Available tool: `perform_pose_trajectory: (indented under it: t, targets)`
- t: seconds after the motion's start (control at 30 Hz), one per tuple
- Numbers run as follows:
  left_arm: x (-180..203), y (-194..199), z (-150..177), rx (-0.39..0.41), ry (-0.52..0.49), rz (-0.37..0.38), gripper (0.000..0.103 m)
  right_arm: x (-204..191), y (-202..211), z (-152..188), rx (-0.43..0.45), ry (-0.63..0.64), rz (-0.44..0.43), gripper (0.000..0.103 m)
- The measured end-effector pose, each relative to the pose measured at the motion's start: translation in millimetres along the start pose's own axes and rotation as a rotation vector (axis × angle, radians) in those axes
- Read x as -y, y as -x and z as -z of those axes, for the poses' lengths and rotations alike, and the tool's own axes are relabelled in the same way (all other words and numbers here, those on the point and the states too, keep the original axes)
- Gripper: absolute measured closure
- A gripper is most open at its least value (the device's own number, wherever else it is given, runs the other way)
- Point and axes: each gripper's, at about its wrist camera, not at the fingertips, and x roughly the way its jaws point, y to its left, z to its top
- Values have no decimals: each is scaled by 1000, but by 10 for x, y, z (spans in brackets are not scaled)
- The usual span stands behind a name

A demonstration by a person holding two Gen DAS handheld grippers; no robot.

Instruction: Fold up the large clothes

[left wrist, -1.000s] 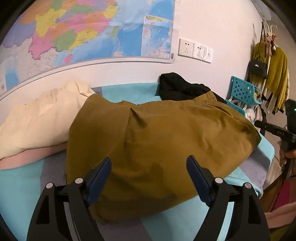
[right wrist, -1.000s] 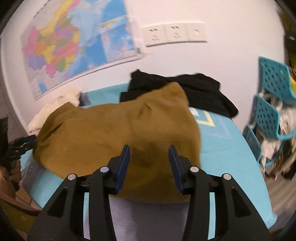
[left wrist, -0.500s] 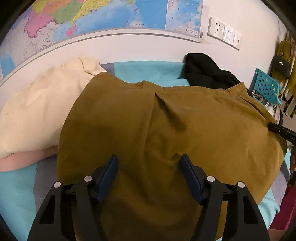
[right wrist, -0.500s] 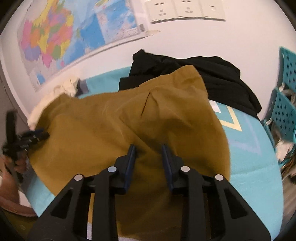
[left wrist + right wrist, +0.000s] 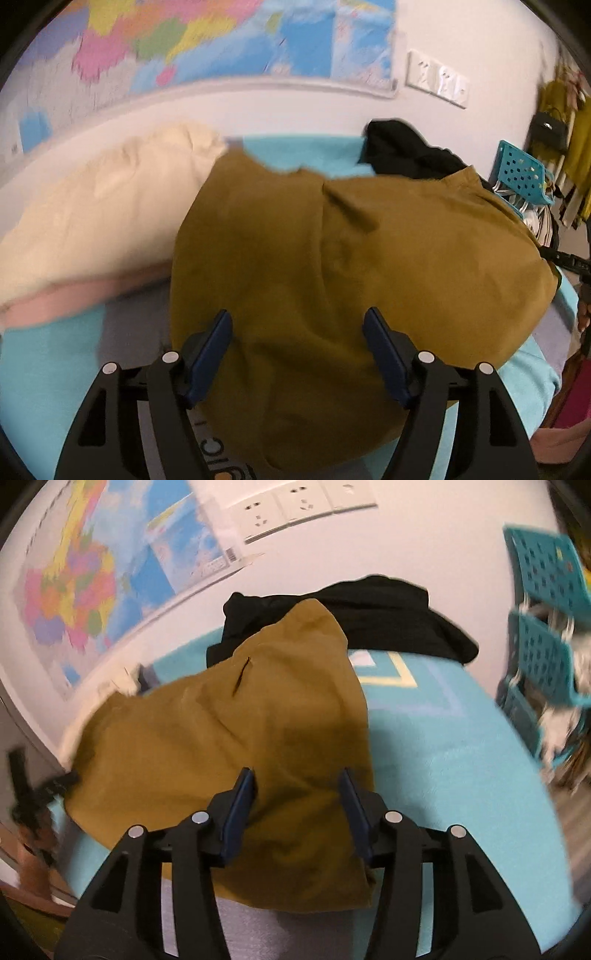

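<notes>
A large mustard-brown garment (image 5: 332, 258) lies spread over the bed's turquoise sheet (image 5: 44, 369). My left gripper (image 5: 295, 319) hangs low over its near left part. Its jaws are opening, and cloth lies under and between the blue pads (image 5: 210, 354) without being pinched. The right wrist view shows the same garment (image 5: 240, 738), with a dark slit in its far half. My right gripper (image 5: 295, 775) is over the garment's near right corner. Its jaws are opening too, with cloth between the pads (image 5: 240, 805) but not gripped.
A black garment (image 5: 388, 616) is heaped at the wall behind the mustard one. A cream pillow (image 5: 92, 221) lies to the left. Turquoise perforated baskets (image 5: 543, 657) stand beside the bed on the right, with clothes hanging on the wall (image 5: 580, 147). Bare sheet (image 5: 461, 775) lies right of the garment.
Both grippers have moved forward and down over the mustard garment. The right jaws narrowed half a second ago and have widened again. The left jaws are slightly narrower than a second ago.
</notes>
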Motion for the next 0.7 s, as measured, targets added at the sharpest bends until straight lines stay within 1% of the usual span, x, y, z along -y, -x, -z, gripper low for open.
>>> perform_pose_trajectory:
  t: [0.03, 0.1, 0.17, 0.27, 0.33, 0.43, 0.5, 0.57, 0.7]
  targets:
    - [-10, 6, 6, 3, 7, 1, 31, -42, 11, 10, 10, 18, 24, 56]
    - [31, 19, 0, 10, -5, -24, 31, -119, 26, 18, 16, 38, 64, 55]
    - [78, 18, -6, 11, -11, -50, 31, -181, 77, 14, 25, 56, 79, 53]
    - [131, 29, 11, 15, -16, -79, 31, -249, 187, 34, 44, 74, 77, 53]
    - [141, 53, 24, 17, -12, -89, 31, -320, 273, 59, 58, 101, 69, 52]
    - [155, 84, 36, 20, -14, -103, 31, -442, 378, 74, 81, 139, 60, 48]
    - [185, 112, 43, 25, -23, -118, 31, -571, 458, 83, 98, 177, 39, 47]
    - [207, 132, 49, 29, -27, -122, 29, -738, 504, 98, 113, 237, 21, 42]
    - [250, 165, 74, 36, -36, -115, 27, -1108, 445, 180, 93, 357, -21, 42]
